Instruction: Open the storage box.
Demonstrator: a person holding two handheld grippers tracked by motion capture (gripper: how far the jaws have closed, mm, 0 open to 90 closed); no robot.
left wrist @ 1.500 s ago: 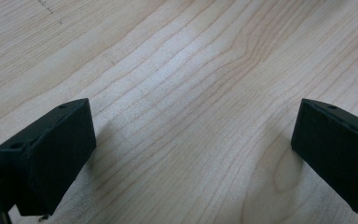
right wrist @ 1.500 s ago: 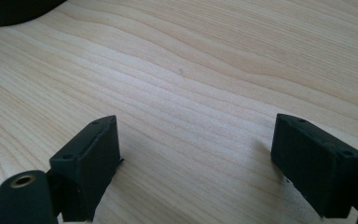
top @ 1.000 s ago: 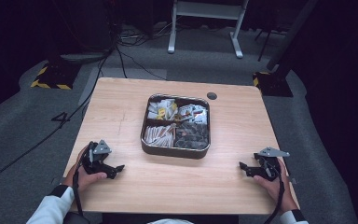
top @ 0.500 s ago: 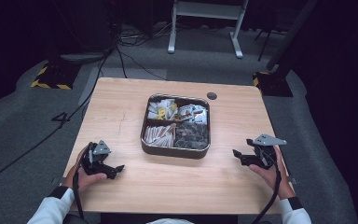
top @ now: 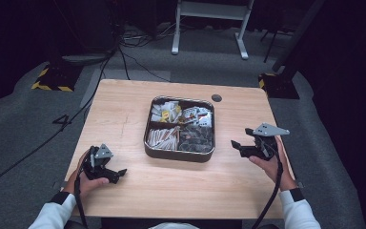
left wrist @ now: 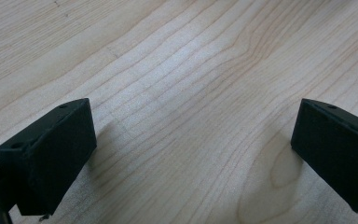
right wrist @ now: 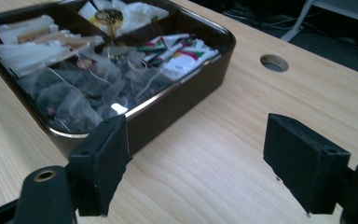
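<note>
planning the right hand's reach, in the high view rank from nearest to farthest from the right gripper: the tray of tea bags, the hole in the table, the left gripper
From the right gripper:
1. Tray of tea bags, just to its left, mid-table.
2. Hole in the table, farther back toward the far edge.
3. Left gripper, across the table at the near left.

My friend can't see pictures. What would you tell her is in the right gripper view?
The right claw, open and empty, points at a dark tray on a wooden table. The tray has compartments of tea bags and paper packets. A round hole is in the table beyond it.
</note>
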